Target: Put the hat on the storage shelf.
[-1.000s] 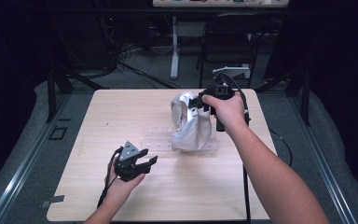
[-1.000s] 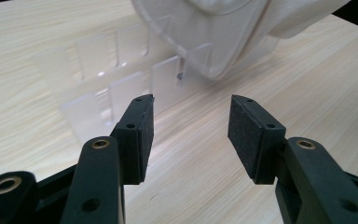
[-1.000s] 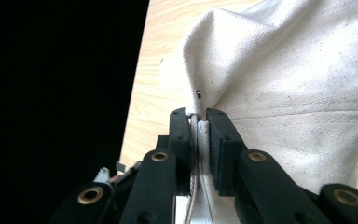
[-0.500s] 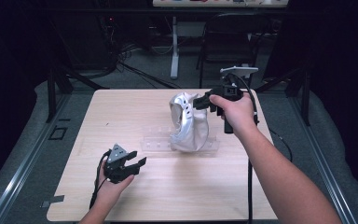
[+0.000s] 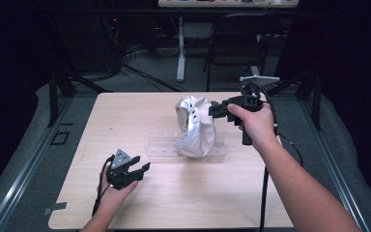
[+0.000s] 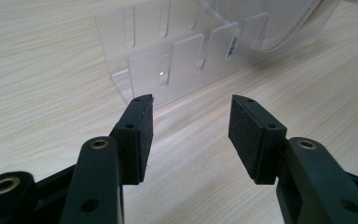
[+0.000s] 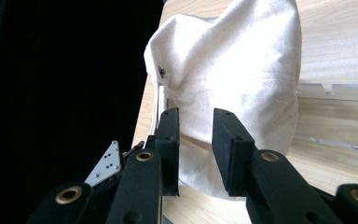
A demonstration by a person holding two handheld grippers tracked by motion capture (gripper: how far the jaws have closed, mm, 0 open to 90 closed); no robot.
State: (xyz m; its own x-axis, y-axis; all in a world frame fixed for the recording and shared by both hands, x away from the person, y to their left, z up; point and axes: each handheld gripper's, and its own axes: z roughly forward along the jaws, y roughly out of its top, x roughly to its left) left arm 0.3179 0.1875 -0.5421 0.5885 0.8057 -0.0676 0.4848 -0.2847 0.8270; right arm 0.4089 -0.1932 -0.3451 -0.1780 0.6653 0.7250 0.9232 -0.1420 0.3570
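Your right gripper (image 5: 216, 109) sits at the back of the soft white cloth cap (image 5: 194, 126), jaws a little apart with a fold of fabric between them; whether the pads actually bite, I cannot tell. The cap stands propped in the clear slotted acrylic rack (image 5: 163, 146) at mid-table. Here's the risk: pull up on a thin pinch and that limp, finely woven cloth may slide out of the foam pads, or drag the light rack along the pale wooden table (image 5: 125, 111). The rack is glossy, hard-edged, cut with narrow slots, and a seam or eyelet could snag there. The cap is rounded, creased, with small dark eyelets on its side. Your left gripper (image 5: 136, 169) rests low near the front, jaws wide apart and empty, aimed at the rack's near end, ready to steady it.
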